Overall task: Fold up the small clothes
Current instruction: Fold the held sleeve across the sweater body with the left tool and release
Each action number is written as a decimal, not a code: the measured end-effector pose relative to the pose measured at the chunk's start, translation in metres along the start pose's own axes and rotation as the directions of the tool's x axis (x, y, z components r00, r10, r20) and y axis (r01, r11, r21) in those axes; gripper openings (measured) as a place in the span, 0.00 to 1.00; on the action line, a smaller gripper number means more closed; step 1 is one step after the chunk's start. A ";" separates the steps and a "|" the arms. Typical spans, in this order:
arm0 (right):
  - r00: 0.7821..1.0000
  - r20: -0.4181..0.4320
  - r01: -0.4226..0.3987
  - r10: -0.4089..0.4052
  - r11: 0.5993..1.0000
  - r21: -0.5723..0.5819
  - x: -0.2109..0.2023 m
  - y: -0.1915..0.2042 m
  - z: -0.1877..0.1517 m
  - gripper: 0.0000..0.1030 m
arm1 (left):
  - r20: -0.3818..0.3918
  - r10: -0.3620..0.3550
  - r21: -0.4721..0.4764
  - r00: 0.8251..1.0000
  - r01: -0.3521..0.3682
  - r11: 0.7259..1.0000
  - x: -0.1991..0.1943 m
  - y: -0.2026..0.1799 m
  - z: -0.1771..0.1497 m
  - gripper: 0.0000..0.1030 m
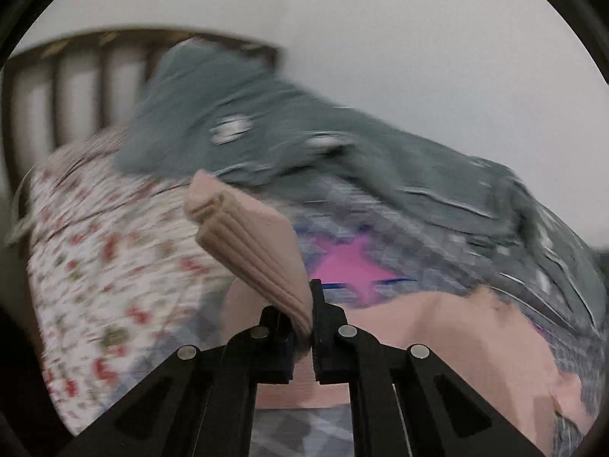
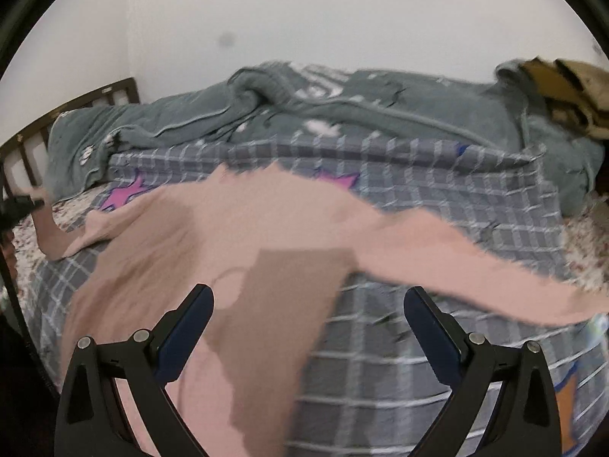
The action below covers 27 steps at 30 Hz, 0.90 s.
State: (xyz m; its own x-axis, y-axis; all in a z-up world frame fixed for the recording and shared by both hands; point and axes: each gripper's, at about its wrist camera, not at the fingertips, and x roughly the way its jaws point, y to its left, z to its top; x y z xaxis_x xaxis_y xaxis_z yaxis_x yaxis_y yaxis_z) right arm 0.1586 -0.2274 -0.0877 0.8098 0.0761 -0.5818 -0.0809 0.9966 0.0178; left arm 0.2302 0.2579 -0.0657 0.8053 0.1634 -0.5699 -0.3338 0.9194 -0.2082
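Observation:
A pink knit top (image 2: 236, 228) lies spread on the grey checked bedsheet (image 2: 437, 205), one sleeve stretched right and one left. My left gripper (image 1: 302, 327) is shut on the ribbed cuff of the left sleeve (image 1: 247, 243) and holds it lifted above the bed. The same gripper shows small at the far left of the right wrist view (image 2: 19, 205), with the sleeve hanging from it. My right gripper (image 2: 308, 304) is open and empty, hovering above the top's body and lower hem. Both views are blurred by motion.
A grey-green blanket (image 2: 342, 122) is bunched along the back of the bed. A floral sheet (image 1: 106, 236) lies at the left by the dark wooden headboard (image 1: 57, 76). Brown and yellow cloth (image 2: 571, 91) sits at the far right. A white wall stands behind.

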 end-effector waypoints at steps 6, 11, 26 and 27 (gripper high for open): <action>0.999 0.050 -0.004 0.003 1.000 0.022 -0.009 -0.060 -0.001 0.96 | -0.019 -0.135 0.178 0.991 0.136 0.975 -0.012 -0.142 -0.015 0.07; 0.997 0.060 -0.046 0.039 0.991 0.122 -0.010 -0.109 -0.010 0.96 | -0.085 -0.229 0.326 0.970 0.244 0.913 -0.012 -0.266 -0.059 0.07; 0.998 0.036 -0.053 0.048 0.987 0.154 -0.023 -0.140 -0.047 0.96 | -0.313 -0.216 0.447 0.925 0.344 0.826 0.021 -0.377 -0.187 0.26; 0.999 0.031 -0.045 0.041 0.988 0.150 -0.023 -0.139 -0.048 0.96 | -0.322 -0.215 0.435 0.922 0.346 0.831 0.023 -0.373 -0.185 0.33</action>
State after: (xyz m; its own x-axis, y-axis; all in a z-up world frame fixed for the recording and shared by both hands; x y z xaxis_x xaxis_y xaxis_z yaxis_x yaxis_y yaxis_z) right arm 0.1238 -0.3696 -0.1160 0.8232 0.1175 -0.5554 -0.0288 0.9857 0.1658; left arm 0.2826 -0.1477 -0.1479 0.6564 -0.1619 -0.7368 0.2141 0.9765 -0.0239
